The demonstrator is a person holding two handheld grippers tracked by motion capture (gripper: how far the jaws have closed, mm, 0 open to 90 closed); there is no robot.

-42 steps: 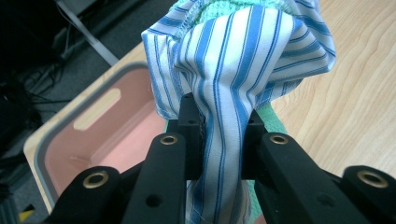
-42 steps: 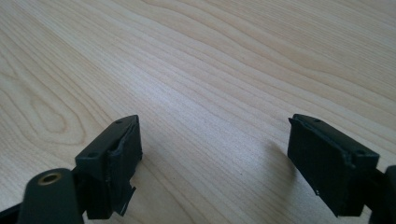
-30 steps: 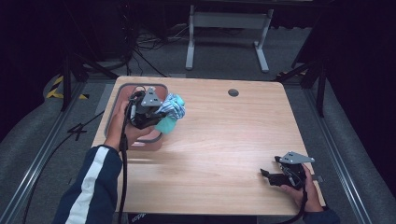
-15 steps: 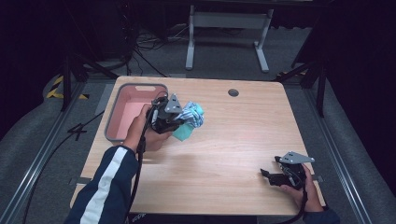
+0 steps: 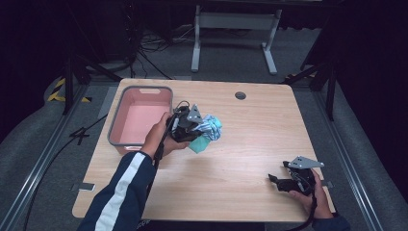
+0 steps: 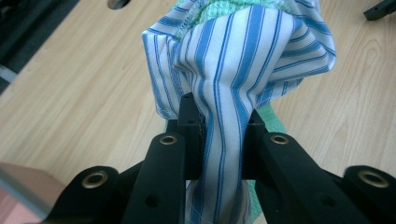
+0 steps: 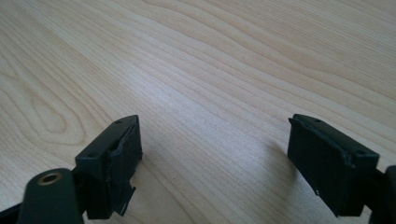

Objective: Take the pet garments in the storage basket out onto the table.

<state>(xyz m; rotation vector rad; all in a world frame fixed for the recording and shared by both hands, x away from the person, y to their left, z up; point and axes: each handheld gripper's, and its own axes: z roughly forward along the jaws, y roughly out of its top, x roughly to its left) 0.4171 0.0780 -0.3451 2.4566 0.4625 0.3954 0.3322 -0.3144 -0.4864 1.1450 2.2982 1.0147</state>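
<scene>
Striped blue-and-white cloth (image 5: 210,126), bundled with a green cloth (image 5: 198,144), hangs just right of the pink bin (image 5: 139,139) in the high view, above the desk (image 5: 250,144). From the left gripper view, the left hand-held gripper (image 6: 219,135) pinches the striped fabric tightly. From the right gripper view, the right hand-held gripper (image 7: 215,158) stands spread and empty over bare wood. The carrying step seems in hand; next, lowering and releasing.

Left claw (image 6: 219,140): black jaws, brass-ringed screw holes. Navy sleeve (image 5: 120,192), white stripe, behind it. Right claw (image 7: 215,163): black ribbed pads.
</scene>
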